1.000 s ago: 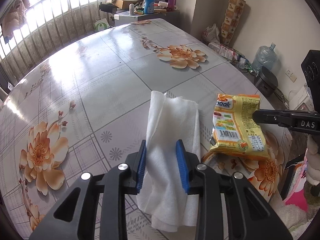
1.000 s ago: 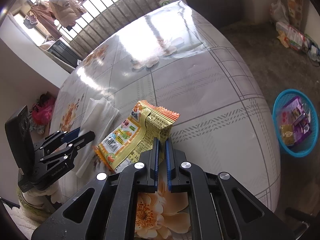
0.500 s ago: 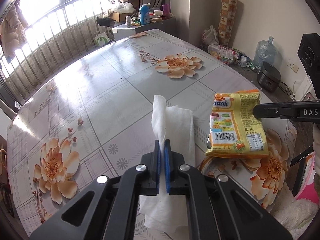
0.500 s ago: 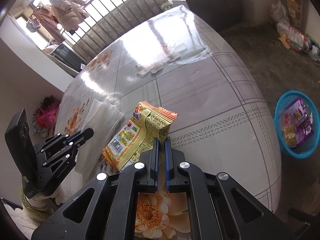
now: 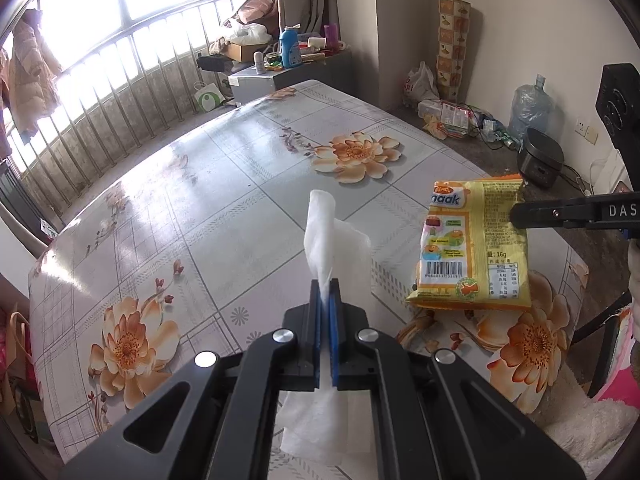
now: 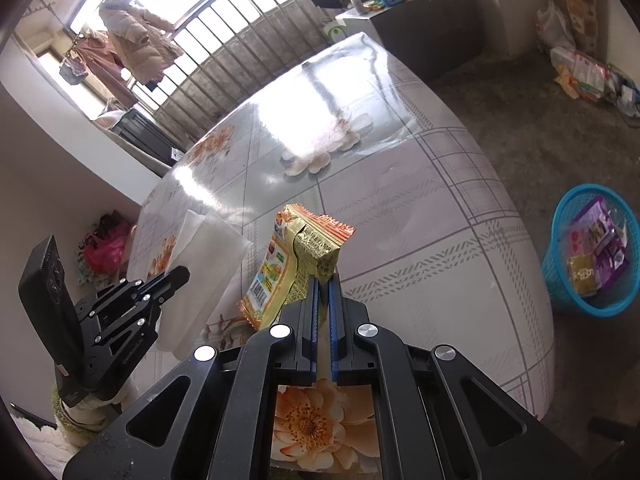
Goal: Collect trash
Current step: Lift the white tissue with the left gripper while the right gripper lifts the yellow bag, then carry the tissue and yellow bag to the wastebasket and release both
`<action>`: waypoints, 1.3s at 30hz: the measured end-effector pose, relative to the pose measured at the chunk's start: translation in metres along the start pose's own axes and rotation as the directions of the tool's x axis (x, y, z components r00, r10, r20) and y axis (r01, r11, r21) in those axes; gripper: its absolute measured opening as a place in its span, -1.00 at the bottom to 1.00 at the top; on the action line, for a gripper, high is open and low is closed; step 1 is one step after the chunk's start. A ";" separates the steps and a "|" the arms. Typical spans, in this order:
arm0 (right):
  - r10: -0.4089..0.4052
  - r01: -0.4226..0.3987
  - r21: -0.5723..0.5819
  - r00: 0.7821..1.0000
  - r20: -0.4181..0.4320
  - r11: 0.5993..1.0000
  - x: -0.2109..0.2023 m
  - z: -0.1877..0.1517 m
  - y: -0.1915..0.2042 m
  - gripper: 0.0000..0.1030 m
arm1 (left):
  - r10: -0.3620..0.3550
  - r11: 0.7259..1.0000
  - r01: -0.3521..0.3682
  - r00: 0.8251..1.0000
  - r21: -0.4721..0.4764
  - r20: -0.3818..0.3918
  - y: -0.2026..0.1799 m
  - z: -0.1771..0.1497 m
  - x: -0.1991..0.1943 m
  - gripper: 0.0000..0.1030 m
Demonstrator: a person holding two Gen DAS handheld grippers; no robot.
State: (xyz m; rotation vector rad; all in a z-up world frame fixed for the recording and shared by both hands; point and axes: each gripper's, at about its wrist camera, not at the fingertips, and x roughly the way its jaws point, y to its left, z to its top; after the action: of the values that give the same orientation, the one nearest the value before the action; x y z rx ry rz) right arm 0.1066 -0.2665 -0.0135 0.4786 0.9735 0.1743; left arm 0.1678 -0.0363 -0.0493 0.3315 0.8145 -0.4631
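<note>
My left gripper [image 5: 325,282] is shut on a white tissue [image 5: 324,236] and holds it off the floral table [image 5: 224,184]; the tissue hangs below the fingers. It shows in the right wrist view too [image 6: 208,240], with the left gripper [image 6: 178,276] beside it. My right gripper [image 6: 323,278] is shut on the edge of a yellow snack wrapper [image 6: 296,260], lifted and hanging above the table. In the left wrist view the wrapper [image 5: 468,248] hangs from the right gripper [image 5: 520,214] at the right.
A blue basket [image 6: 592,252] with several wrappers in it stands on the floor right of the table. A cluttered cabinet [image 5: 288,68] is beyond the table's far end. A black cooker [image 5: 540,156] and a water jug [image 5: 532,108] sit by the wall.
My left gripper shut on the tissue and lifted it off the table. My right gripper raised the snack wrapper higher.
</note>
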 end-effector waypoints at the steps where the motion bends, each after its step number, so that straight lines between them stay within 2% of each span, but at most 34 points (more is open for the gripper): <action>1: 0.003 -0.003 0.002 1.000 0.008 1.000 -0.003 0.000 -0.001 -0.94 | 0.004 1.000 -0.004 1.000 -0.003 0.009 0.000 0.001 -0.003 -0.94; 7: 0.008 -0.009 0.027 0.998 0.057 1.000 -0.017 -0.003 -0.004 -0.95 | 0.005 1.000 -0.005 0.998 0.003 0.069 0.000 0.011 -0.024 -0.94; 14: 0.025 -0.037 0.075 0.989 0.149 0.996 -0.039 -0.007 -0.014 -0.96 | -0.031 0.998 0.025 0.991 0.052 0.131 -0.012 0.032 -0.044 -0.94; 23: 0.040 -0.078 0.142 0.967 0.252 0.987 -0.063 -0.008 -0.046 -0.96 | -0.080 0.990 0.058 0.982 0.129 0.170 -0.053 0.072 -0.056 -0.94; 28: 0.019 -0.079 0.201 0.958 0.285 0.976 -0.074 -0.014 -0.074 -0.96 | -0.143 0.977 0.109 0.973 0.184 0.181 -0.089 0.096 -0.054 -0.94; 34: -0.090 -0.022 0.299 0.930 0.355 0.954 -0.114 -0.024 -0.126 -0.96 | -0.260 0.938 0.209 0.952 0.277 0.162 -0.154 0.128 -0.042 -0.94; 39: -0.277 0.088 0.430 0.874 0.399 0.898 -0.160 -0.043 -0.183 -0.96 | -0.373 0.887 0.323 0.922 0.331 0.100 -0.213 0.154 -0.021 -0.94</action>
State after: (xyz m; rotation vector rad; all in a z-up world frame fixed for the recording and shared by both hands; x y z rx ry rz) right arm -0.0310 -0.4710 0.0017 0.7587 0.5829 -0.3148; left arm 0.1401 -0.2819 0.0432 0.4326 0.6417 -0.9521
